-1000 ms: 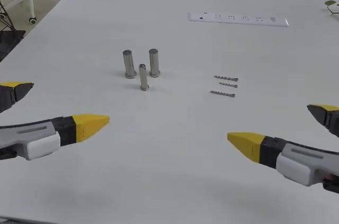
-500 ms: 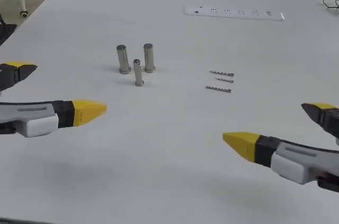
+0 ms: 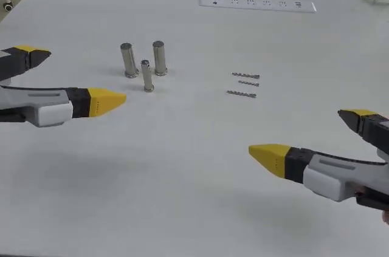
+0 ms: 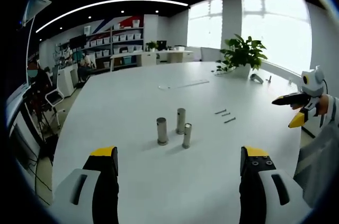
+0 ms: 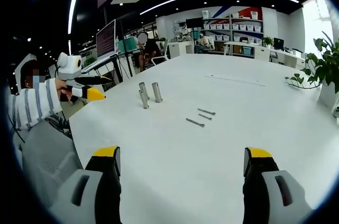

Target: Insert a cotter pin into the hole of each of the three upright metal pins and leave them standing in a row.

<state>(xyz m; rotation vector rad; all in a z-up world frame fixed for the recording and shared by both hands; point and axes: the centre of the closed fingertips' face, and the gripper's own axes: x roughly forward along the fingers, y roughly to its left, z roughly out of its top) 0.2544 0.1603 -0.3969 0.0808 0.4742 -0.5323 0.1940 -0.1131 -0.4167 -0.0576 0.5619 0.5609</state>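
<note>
Both grippers are hanging wide open over the counter (image 3: pixel 194 172) right now, with nothing in either one. The left gripper (image 3: pixel 85 76) is hovering on the side where the three metal pins (image 3: pixel 146 76) are standing. The right gripper (image 3: pixel 295 130) is hovering nearer the person, on the side where the cotter pins (image 3: pixel 245 83) are lying.

The metal pins are all upright but bunched in a little triangle, two at the back and a thinner one just in front, so they aren't really forming a row yet. The three cotter pins are lying flat side by side, well apart from the metal pins. That probably keeps them easy to pick off one at a time.

I'm guessing the split is deliberate: the left gripper is lining up to steady a metal pin while the right one is going for a cotter pin. The holes are too small for me to make out, but all three cotter pins are lying loose on the counter, so nothing's inserted yet.

A power strip (image 3: pixel 258 3) is sitting far back, well out of the way.
</note>
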